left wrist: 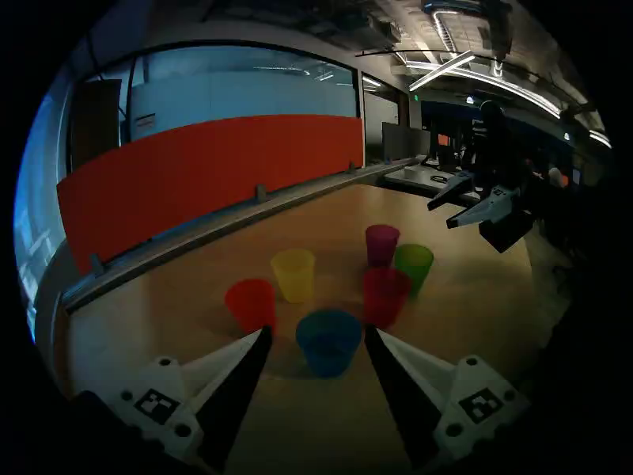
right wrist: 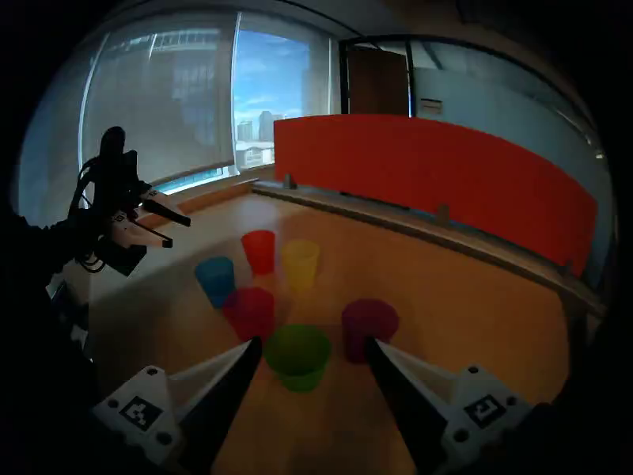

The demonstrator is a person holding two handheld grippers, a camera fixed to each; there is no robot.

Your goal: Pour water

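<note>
Wooden table (left wrist: 475, 317), cups (left wrist: 385, 293); wall sign (left wrist: 145, 121) illegible; left tongs (left wrist: 316, 336), right tongs (right wrist: 312, 344) spread.

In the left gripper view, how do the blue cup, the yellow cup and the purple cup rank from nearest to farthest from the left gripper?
1. Blue cup, just ahead, centre.
2. Yellow cup, farther back, left.
3. Purple cup, at the back, right.

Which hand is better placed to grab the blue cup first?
Left. The left tongs, open, point straight at the blue cup just ahead; the right tongs face the green cup, with blue farther back.
</note>
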